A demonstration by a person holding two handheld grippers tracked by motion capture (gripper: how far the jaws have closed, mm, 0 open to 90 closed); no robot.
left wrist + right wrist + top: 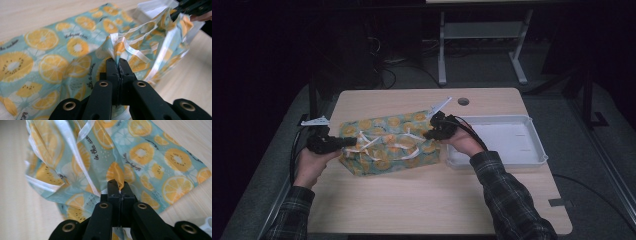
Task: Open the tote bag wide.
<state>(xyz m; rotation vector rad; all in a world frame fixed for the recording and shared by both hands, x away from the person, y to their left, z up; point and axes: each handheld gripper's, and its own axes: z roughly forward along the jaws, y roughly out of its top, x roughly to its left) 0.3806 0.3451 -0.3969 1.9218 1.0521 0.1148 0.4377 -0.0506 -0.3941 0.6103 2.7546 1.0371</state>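
A teal cloth bag [387, 142] printed with orange slices and trimmed with white straps lies across the middle of the wooden table [427, 200]. My left gripper [346, 141] is shut on the bag's left edge; in the left gripper view its jaws pinch a fold of the cloth [117, 53] beside a white strap [136, 52]. My right gripper [432, 131] is shut on the bag's right edge, with a pinch of orange-printed fabric [117, 173] standing up between its jaws. The bag [150, 157] hangs slack between the two grippers.
A white shallow tray [532, 150] sits on the table just right of the bag, close behind my right hand. A round cable hole [463, 101] lies near the far edge. A grey table frame [442, 50] stands on the floor beyond.
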